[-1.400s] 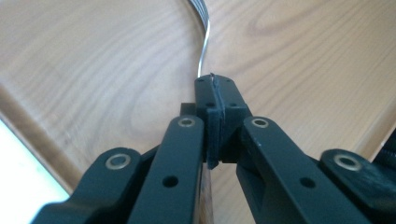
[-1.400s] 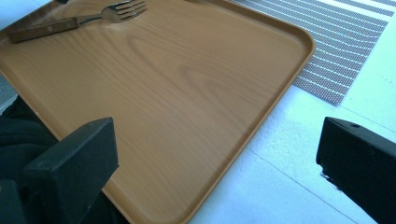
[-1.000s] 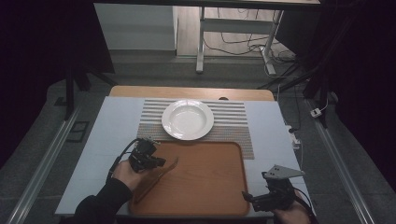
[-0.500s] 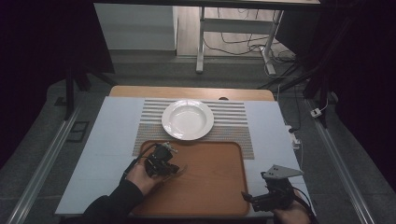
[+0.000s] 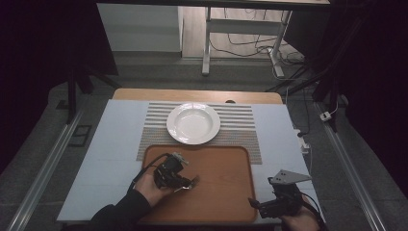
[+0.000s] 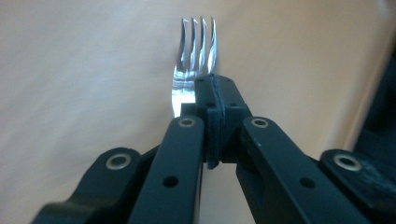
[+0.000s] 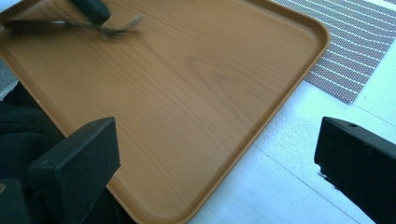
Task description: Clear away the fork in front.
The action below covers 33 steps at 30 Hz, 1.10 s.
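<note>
The fork (image 6: 194, 60) sits clamped in the left gripper (image 5: 185, 182), the jaws pinched on its neck so that the tines stick out past the pads. It hangs over the left half of the tray (image 5: 226, 202), close above the wood; whether the tines touch the tray I cannot tell. The handle runs back under the gripper, out of sight. The right gripper (image 5: 262, 206) waits at the tray's near right corner with its jaws wide apart and nothing between them. Beyond the tray's far edge lies a striped mat (image 5: 240, 130), and on it a white plate (image 5: 193, 123).

The grip is narrow and near one end, so the fork could pivot or slip from the pads if swung fast. Lowered at a slant, the tines may scrape the tray.
</note>
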Each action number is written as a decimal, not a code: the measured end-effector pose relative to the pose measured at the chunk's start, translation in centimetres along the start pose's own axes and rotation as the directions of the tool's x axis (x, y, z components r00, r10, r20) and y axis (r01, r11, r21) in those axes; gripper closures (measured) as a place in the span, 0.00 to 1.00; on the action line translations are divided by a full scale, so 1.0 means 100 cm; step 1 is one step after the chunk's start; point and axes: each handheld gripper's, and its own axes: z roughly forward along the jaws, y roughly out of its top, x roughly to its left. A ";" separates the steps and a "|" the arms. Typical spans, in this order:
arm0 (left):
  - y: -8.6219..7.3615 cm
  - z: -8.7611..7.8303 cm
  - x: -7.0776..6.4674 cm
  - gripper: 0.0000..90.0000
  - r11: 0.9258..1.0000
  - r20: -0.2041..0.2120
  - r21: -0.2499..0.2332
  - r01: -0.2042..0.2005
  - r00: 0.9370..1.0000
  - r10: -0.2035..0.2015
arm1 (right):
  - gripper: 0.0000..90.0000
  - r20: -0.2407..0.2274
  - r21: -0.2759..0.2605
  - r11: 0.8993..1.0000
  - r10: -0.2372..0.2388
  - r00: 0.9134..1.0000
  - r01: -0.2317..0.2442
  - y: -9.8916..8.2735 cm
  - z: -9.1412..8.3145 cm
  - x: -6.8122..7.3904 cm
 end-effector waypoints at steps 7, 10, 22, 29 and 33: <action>0.000 0.003 -0.010 0.99 0.999 0.023 0.008 -0.035 0.999 0.034 | 0.00 0.000 0.001 1.000 -0.003 1.000 0.003 0.000 0.000 0.001; 0.000 0.017 -0.013 0.99 0.996 -0.020 0.074 -0.058 0.998 0.060 | 0.00 -0.001 0.002 1.000 -0.003 1.000 0.003 0.000 0.000 0.001; -0.009 0.004 0.024 0.99 0.999 -0.131 0.020 0.046 0.990 -0.043 | 0.00 -0.002 0.003 1.000 -0.004 1.000 0.004 0.000 0.000 0.001; -0.018 -0.008 0.047 0.99 0.993 -0.163 -0.009 0.121 0.979 -0.121 | 0.00 -0.006 0.001 1.000 -0.001 1.000 0.001 0.000 0.000 0.000; -0.023 -0.015 0.057 0.99 0.988 -0.184 -0.020 0.156 0.970 -0.157 | 0.00 -0.006 0.002 1.000 0.002 1.000 -0.002 0.000 0.000 -0.001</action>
